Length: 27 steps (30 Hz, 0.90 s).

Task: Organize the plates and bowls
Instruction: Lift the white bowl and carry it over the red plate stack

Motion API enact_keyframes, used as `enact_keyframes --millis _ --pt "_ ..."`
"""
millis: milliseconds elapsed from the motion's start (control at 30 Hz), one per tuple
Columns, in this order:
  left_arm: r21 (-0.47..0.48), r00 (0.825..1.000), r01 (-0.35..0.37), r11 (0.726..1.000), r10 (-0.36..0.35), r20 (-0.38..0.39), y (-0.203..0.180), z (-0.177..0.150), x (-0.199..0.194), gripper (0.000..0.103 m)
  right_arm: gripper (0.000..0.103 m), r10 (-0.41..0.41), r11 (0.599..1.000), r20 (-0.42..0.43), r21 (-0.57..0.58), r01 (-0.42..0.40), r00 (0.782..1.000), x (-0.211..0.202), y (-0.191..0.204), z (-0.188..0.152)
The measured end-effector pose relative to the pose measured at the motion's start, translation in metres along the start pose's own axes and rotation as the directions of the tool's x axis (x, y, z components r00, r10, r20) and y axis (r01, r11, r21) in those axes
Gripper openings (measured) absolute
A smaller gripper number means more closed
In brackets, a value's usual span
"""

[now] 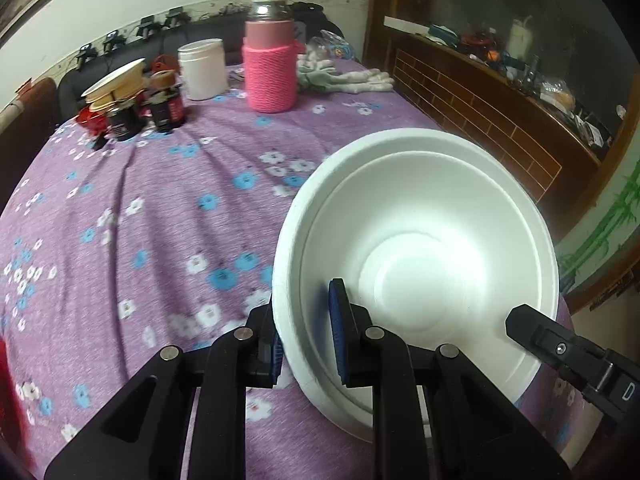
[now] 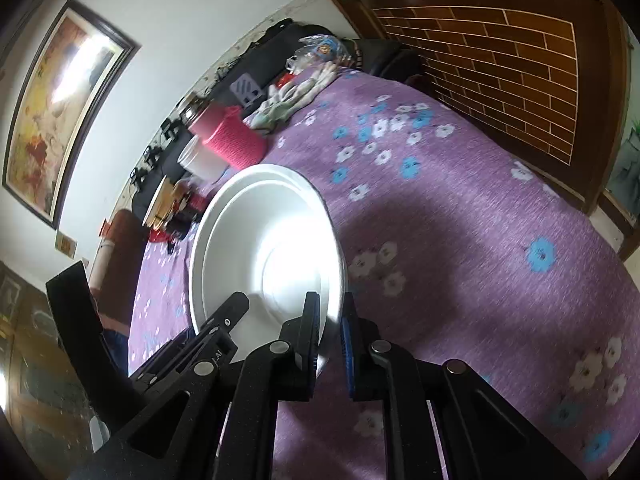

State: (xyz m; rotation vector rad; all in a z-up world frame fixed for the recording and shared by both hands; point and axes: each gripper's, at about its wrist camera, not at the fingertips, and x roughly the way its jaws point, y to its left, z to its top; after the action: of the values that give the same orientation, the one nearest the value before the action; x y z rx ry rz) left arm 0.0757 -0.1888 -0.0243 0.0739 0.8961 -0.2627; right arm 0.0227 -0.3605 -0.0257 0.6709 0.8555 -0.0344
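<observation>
Pinching the near rim of the white foam bowl point(image 1: 420, 240), the left claw point(image 1: 308, 340) has one blue pad point(image 1: 338, 332) inside the wall and the other outside. The right claw point(image 2: 330, 336) clamps the same bowl point(image 2: 268, 248) at another part of its rim, one finger inside, one outside; its black body point(image 1: 568, 360) shows at the bowl's right edge in the left view. Looks like two bowls nested, a second rim line shows inside the outer one. Bowl tilted, over the near right part of the desk, which is covered by a purple floral cloth point(image 1: 160, 208); can't tell if its base touches the cloth.

Farther back on the cloth: a pink yarn-wrapped bottle with metal cap point(image 1: 270, 60), a white plastic jar point(image 1: 202, 68) just left of it, and pale gloves point(image 1: 348, 78) to its right. At far left, dark small jars point(image 1: 166, 106) near a stack of paper plates point(image 1: 114, 84). A wooden headboard-like panel with brick pattern point(image 1: 472, 120) stands beyond the right edge. A framed painting point(image 2: 60, 104) hangs on the wall.
</observation>
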Motion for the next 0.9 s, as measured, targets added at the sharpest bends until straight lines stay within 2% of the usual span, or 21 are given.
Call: enact_keyframes --millis 500,900 --pt "-0.093 0.999 -0.04 0.995 0.041 0.016 0.062 -0.037 -0.032 0.016 0.009 0.035 0.995 -0.041 -0.095 -0.039 0.999 0.003 0.049 -0.045" --pt "-0.195 0.994 -0.086 0.977 0.096 0.045 0.122 -0.068 -0.071 0.016 0.009 0.09 0.971 -0.096 -0.211 -0.109 0.991 0.012 0.103 -0.083"
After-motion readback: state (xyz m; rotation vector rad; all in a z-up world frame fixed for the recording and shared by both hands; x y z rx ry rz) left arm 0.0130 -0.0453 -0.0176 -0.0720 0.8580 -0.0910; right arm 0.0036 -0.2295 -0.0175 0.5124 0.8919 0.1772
